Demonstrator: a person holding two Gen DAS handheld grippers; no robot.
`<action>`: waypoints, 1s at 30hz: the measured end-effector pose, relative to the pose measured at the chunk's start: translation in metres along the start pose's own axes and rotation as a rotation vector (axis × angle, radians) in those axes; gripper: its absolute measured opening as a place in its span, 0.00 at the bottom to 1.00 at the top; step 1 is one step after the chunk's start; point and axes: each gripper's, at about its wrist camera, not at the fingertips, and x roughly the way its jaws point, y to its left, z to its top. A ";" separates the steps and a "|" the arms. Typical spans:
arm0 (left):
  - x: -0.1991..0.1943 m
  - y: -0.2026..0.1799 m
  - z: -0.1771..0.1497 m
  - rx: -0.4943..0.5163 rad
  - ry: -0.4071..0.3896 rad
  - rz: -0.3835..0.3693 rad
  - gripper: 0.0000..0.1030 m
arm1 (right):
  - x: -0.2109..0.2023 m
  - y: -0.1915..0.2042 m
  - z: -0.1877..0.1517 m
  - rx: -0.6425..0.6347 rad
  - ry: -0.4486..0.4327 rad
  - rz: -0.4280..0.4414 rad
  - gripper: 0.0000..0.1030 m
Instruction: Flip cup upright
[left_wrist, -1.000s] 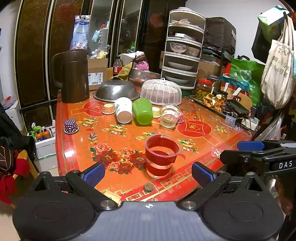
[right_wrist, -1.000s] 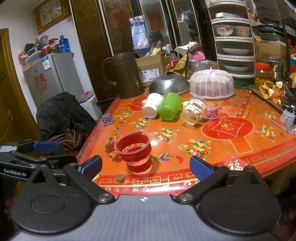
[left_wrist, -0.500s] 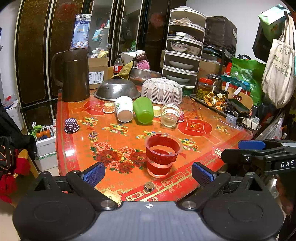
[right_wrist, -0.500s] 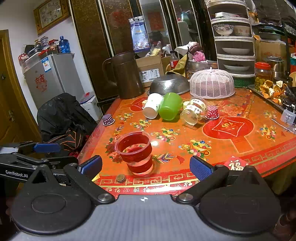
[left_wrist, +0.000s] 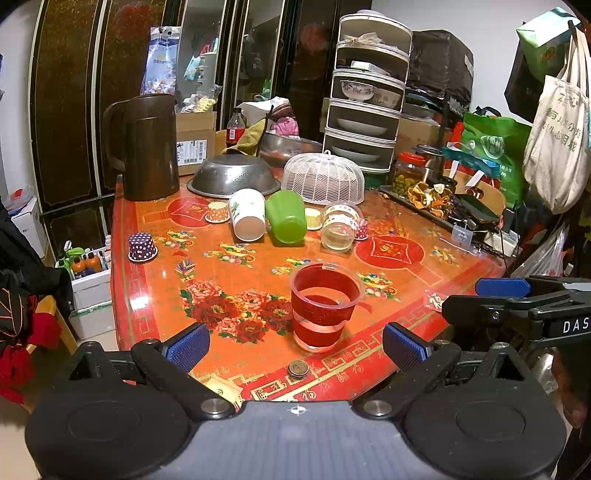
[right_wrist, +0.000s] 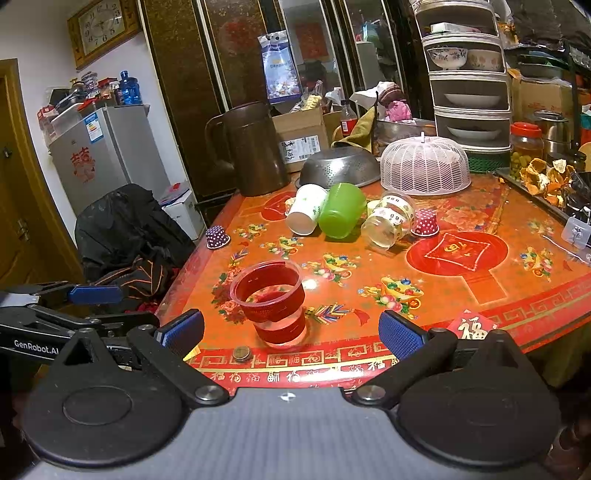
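Red-banded and clear, the cup (left_wrist: 324, 306) stands upright near the front edge of our table (left_wrist: 155, 280), a coin (left_wrist: 298, 368) just before it. We hold the left gripper (left_wrist: 295, 341) and right gripper (right_wrist: 291, 328) short of it, each with fingers spread wide and holding nothing. Farther back a white cup (left_wrist: 247, 219), green cup (left_wrist: 286, 221) and jar (left_wrist: 340, 230) lie on their sides together.

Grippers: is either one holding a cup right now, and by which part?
Nothing is held. The left gripper and right gripper both have jaws wide open, short of the upright red cup on the table, touching nothing.
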 end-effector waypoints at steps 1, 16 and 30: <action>0.000 0.000 0.000 0.000 0.000 0.000 0.98 | 0.000 0.000 0.000 -0.001 0.000 0.001 0.99; 0.001 0.000 0.000 0.000 0.001 0.000 0.98 | -0.001 0.002 -0.001 -0.005 0.003 0.008 0.99; 0.001 -0.005 -0.004 0.008 -0.011 0.004 0.98 | 0.001 0.003 -0.002 -0.007 0.005 0.015 0.99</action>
